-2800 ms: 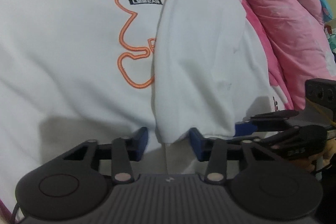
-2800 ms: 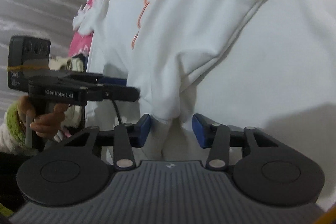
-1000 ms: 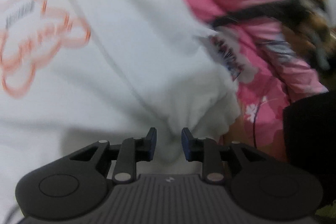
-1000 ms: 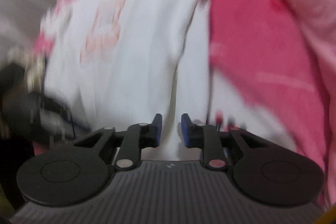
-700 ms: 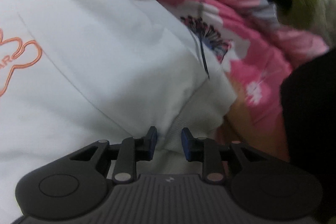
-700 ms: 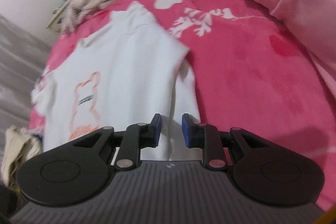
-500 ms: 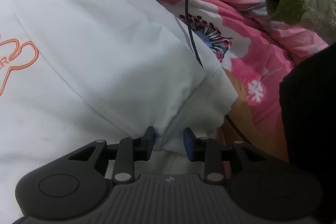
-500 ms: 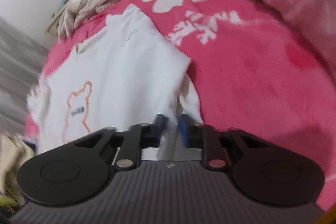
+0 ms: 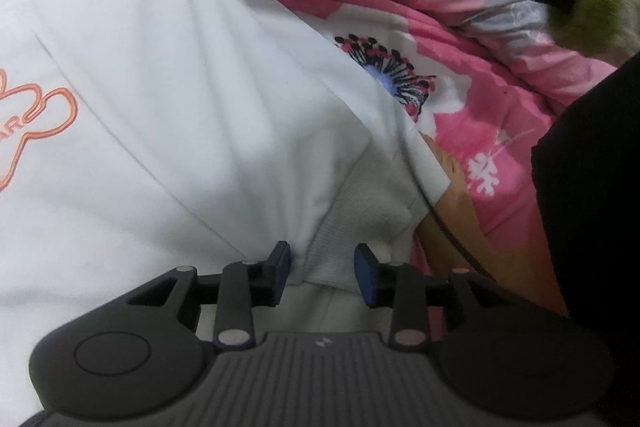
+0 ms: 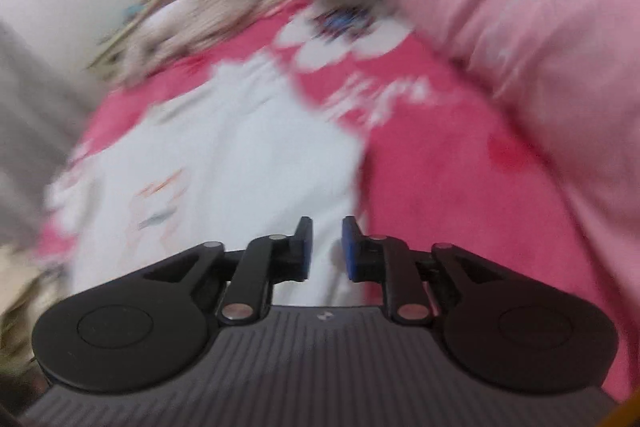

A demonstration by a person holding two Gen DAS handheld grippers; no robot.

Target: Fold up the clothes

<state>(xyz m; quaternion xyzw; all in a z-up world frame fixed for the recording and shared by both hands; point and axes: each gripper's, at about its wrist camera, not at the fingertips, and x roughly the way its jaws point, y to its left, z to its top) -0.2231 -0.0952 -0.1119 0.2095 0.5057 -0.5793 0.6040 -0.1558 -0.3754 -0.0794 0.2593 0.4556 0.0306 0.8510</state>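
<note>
- The right wrist view was smeared by motion; the white sweatshirt showed there only as a pale shape on the pink floral bedspread.
- The left gripper had just been opening, its jaws narrowly apart around the ribbed cuff, pads clear.
- The right gripper had just been opening too, narrowly apart over white cloth, gripping nothing.
- The bedspread lay bare beyond the sweatshirt's right edge.

My left gripper has just been opening, its fingers straddling the ribbed cuff of the white sweatshirt on the pink floral bed.
</note>
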